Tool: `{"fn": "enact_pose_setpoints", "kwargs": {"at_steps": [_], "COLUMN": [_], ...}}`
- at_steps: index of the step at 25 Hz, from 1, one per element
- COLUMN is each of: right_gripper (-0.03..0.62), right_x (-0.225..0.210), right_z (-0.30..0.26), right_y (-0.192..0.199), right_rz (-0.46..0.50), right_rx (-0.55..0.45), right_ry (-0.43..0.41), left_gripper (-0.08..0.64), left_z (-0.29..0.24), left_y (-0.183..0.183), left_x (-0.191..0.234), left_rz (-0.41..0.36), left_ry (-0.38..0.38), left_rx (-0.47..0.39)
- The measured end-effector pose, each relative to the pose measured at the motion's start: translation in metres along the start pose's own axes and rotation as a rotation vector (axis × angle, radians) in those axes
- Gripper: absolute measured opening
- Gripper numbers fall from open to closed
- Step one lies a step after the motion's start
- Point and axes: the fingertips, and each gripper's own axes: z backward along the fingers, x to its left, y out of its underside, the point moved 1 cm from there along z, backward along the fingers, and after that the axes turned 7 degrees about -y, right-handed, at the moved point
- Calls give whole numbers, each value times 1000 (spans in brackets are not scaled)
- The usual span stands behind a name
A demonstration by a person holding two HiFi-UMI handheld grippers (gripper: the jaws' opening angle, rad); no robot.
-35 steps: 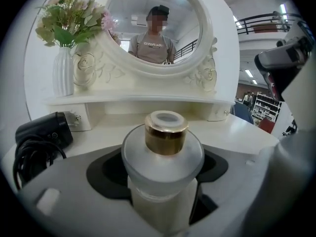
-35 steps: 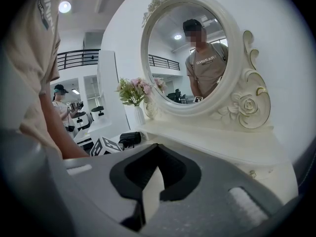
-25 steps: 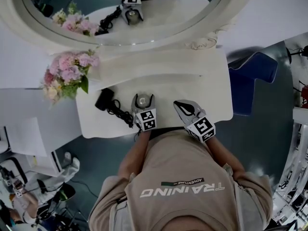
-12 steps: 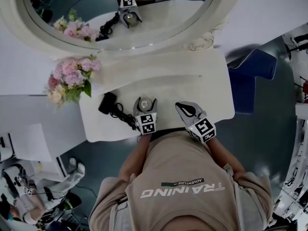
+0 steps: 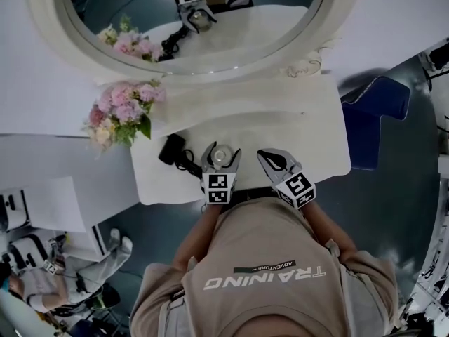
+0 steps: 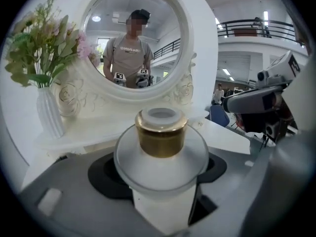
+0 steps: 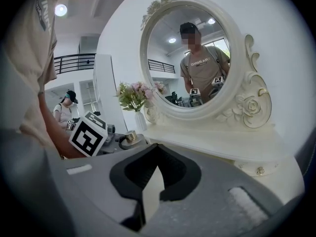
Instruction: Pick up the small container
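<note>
Centre frame: left gripper (image 5: 222,161) clamped on the small container (image 6: 162,152), low on its frosted body, at the dressing table's (image 5: 309,139) near edge. Right gripper (image 7: 148,184) virtually closed, empty. Risk: the smooth, rounded sides may slip and the container tip out.

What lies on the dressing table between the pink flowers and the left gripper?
A black corded device lies between the flowers and the left gripper, whose jaws hold the small container; the head view shows it.

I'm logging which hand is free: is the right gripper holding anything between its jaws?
No, the right gripper has its jaws closed against each other with nothing between them.
</note>
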Motion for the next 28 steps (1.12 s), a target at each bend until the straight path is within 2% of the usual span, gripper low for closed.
{"fn": "enact_pose_setpoints", "kwargs": {"at_steps": [6, 13, 22, 28], "right_gripper": [3, 3, 3, 3], "right_x": [5, 0, 7, 18], "right_z": [-4, 3, -2, -4], "right_y": [-9, -24, -53, -64], "right_rz": [31, 27, 99, 159], "right_rx": [-14, -62, -104, -108], "right_ry": [8, 64, 95, 91], "left_gripper": [354, 354, 354, 354], "left_z": [30, 61, 76, 85], "left_y": [-16, -37, -53, -56], "left_x": [14, 40, 60, 65], "left_rz": [-64, -42, -62, -28], "left_ry": [6, -31, -20, -15], "left_rx": [-31, -67, -122, -143]}}
